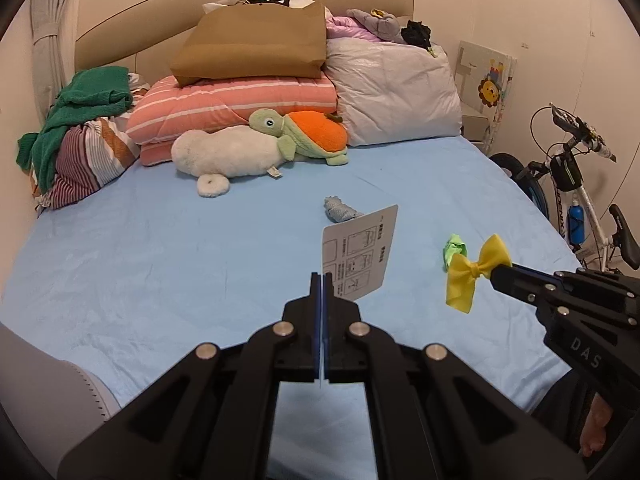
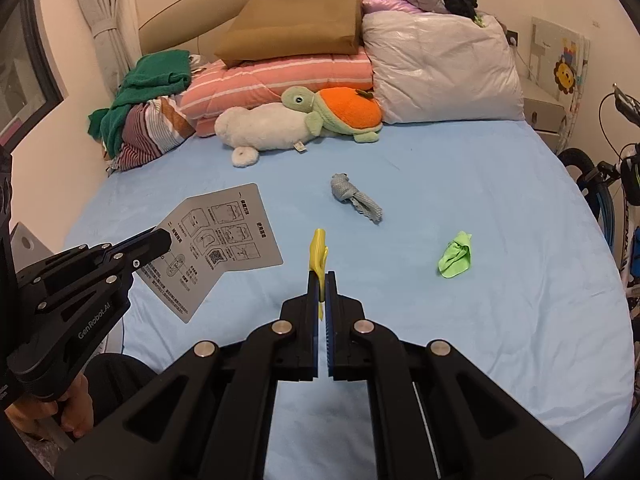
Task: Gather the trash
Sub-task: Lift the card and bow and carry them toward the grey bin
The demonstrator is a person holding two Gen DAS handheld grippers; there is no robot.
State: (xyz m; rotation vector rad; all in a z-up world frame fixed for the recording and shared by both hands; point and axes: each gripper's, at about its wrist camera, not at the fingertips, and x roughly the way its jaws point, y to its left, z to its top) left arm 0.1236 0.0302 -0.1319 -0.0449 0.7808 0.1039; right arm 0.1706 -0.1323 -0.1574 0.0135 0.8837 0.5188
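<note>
The left gripper (image 1: 321,280) clamps a white printed instruction card (image 1: 360,254), its long axis rising up-right. The right gripper (image 2: 320,280) pinches a yellow ribbon bow (image 2: 318,256), edge-on here; only the left wrist view shows its bow shape (image 1: 476,268).

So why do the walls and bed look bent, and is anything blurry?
Left wrist view: the fisheye lens bows the bed and darkens the corners; the card stays sharp. Right wrist view: same bowing; the card's print is readable, with soft, even lighting and no glare.
</note>
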